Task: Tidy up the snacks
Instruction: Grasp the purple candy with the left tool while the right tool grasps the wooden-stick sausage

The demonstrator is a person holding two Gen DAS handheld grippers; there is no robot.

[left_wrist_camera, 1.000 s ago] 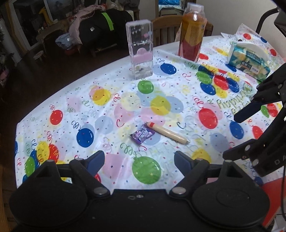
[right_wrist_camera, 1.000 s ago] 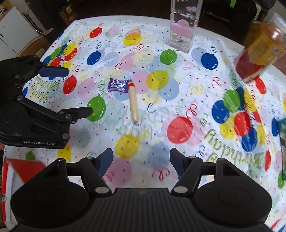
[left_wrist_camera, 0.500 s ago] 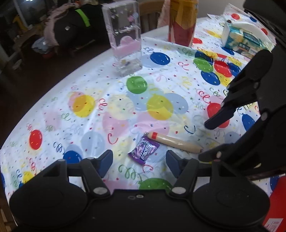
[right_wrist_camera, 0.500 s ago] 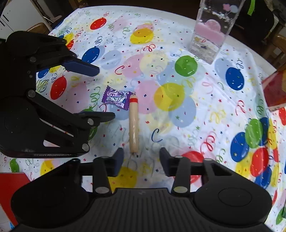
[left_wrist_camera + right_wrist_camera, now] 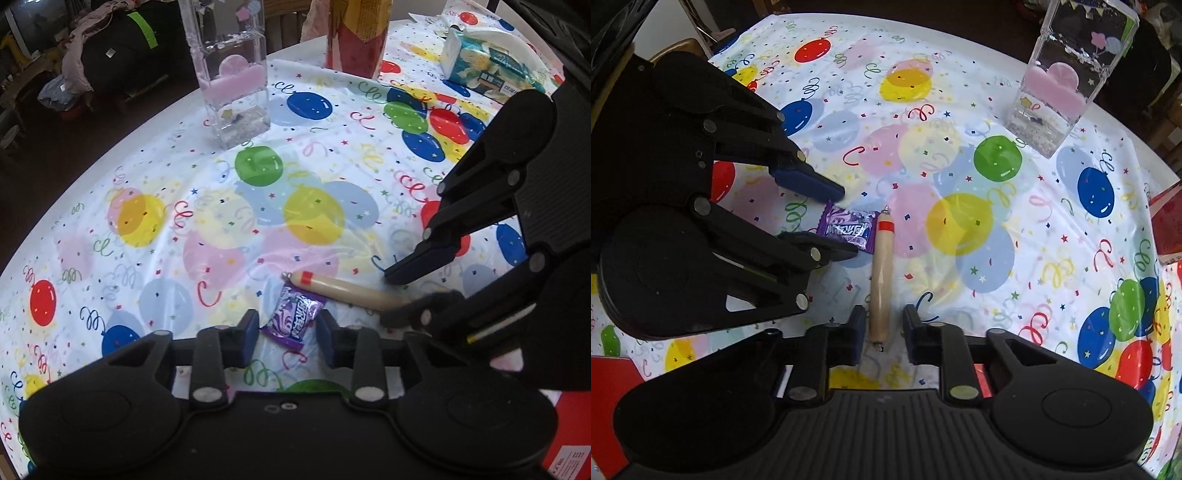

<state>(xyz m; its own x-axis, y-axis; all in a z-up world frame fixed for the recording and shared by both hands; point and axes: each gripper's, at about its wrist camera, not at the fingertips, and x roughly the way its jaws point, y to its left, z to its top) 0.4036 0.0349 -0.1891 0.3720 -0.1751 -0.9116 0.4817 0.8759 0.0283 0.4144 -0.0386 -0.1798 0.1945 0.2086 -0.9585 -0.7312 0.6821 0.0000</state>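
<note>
A purple candy wrapper point(image 5: 293, 317) point(image 5: 847, 229) lies on the balloon-print tablecloth point(image 5: 221, 221), touching the red-banded end of a beige sausage stick point(image 5: 343, 290) point(image 5: 881, 280). My left gripper point(image 5: 286, 332) point(image 5: 844, 224) is low over the cloth, open, with the candy between its blue fingertips. My right gripper point(image 5: 884, 325) point(image 5: 391, 295) is open too and straddles the near end of the sausage stick without visibly touching it. The two grippers sit close together at a right angle.
A clear box with a pink cloud point(image 5: 234, 85) point(image 5: 1067, 92) stands farther back. A tall orange-red bottle point(image 5: 356, 37) and a tissue pack point(image 5: 487, 66) are at the far side. A red box point(image 5: 569, 435) point(image 5: 609, 380) lies near the table's front edge.
Both grippers have moved forward and down to the snacks. Each pair of fingers has narrowed, the left around the candy and the right around the sausage stick.
</note>
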